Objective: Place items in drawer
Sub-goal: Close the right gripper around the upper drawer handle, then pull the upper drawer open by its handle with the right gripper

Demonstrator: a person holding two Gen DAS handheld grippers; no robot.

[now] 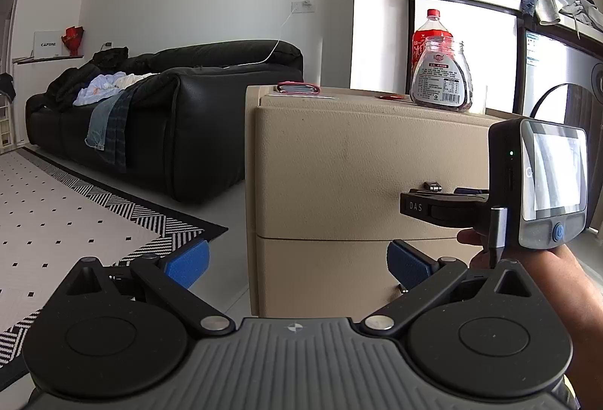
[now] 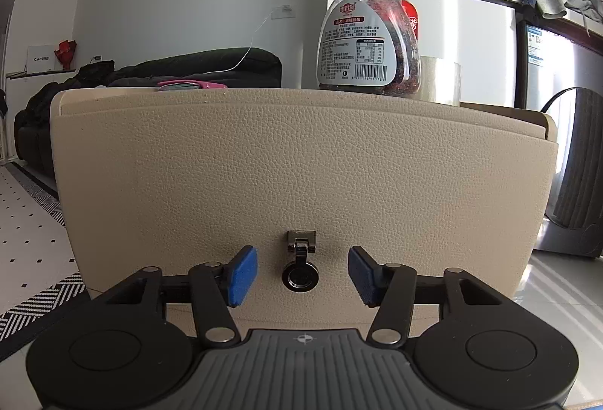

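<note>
Right gripper (image 2: 302,276), blue-padded fingers spread wide, flanks the dark metal ring pull (image 2: 300,276) low on the beige leather-textured drawer front (image 2: 301,161), not gripping it. Left gripper (image 1: 297,261) is likewise wide and empty, near the cabinet's left corner. On the cabinet top: clear plastic jar (image 2: 369,36) toward the right edge, pink flat item (image 2: 192,85) toward the left.

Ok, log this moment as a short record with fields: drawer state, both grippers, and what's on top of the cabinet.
drawer: top drawer of beige cabinet, closed
pull: metal ring handle hanging on the drawer front
right gripper: open, jaws either side of the handle, not gripping
left gripper: open, empty, held back near the cabinet's corner
on top: clear jar without lid, red lid, pink-edged flat item
behind jar: red-capped bottle
</note>
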